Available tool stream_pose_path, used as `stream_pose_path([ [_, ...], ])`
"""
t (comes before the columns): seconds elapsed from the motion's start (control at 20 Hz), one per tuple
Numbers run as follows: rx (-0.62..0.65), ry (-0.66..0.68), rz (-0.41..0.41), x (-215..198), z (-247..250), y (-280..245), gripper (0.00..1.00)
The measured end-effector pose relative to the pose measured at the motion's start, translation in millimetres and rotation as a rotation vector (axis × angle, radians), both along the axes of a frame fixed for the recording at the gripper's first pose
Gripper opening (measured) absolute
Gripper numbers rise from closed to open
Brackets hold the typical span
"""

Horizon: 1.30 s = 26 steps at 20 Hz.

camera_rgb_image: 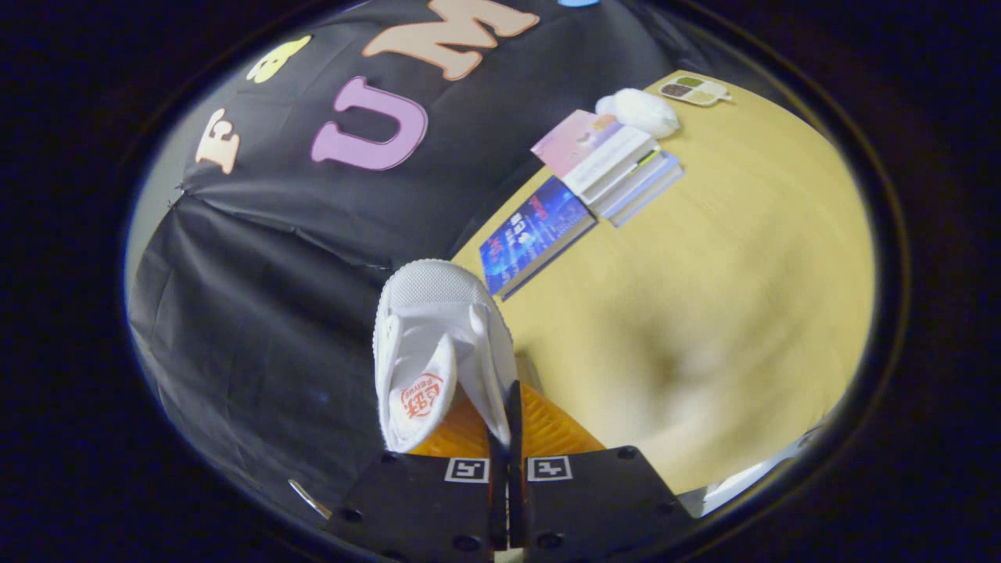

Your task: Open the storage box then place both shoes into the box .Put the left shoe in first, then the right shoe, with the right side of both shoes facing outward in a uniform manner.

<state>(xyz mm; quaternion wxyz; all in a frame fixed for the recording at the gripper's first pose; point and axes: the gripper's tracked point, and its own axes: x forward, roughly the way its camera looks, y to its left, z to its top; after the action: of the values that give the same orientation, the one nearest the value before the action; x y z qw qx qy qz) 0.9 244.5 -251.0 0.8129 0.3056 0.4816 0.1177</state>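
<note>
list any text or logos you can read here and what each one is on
Nothing reads clearly.
Red logo inside the white shoe, which the gripper pinches shut: too blurred.
Blue book cover print: too small and blurred.
Pink book cover: no legible text.

We are seeing a red printed logo on the white shoe's insole, too small to read. We are seeing light lettering on the blue book cover, unreadable. Two square black-and-white markers are sitting on the gripper body.
</note>
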Motion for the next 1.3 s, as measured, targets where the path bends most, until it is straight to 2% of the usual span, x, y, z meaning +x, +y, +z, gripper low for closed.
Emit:
stream_pose_path([
  [0.25, -0.059, -0.023, 0.053, -15, 4, 80, 0.04],
  [0.5, -0.29, -0.027, 0.071, -26, -48, 122, 0.04],
  [0.7, -0.443, -0.058, 0.093, -33, -77, 133, 0.04],
  [0.9, -0.622, -0.116, 0.063, -32, -91, 122, 0.04],
  [1.0, -0.655, -0.139, 0.077, -31, -97, 127, 0.04],
  [1.1, -0.638, -0.133, 0.088, -34, -101, 135, 0.12],
  [1.3, -0.63, -0.152, 0.139, -38, -102, 143, 0.39],
])
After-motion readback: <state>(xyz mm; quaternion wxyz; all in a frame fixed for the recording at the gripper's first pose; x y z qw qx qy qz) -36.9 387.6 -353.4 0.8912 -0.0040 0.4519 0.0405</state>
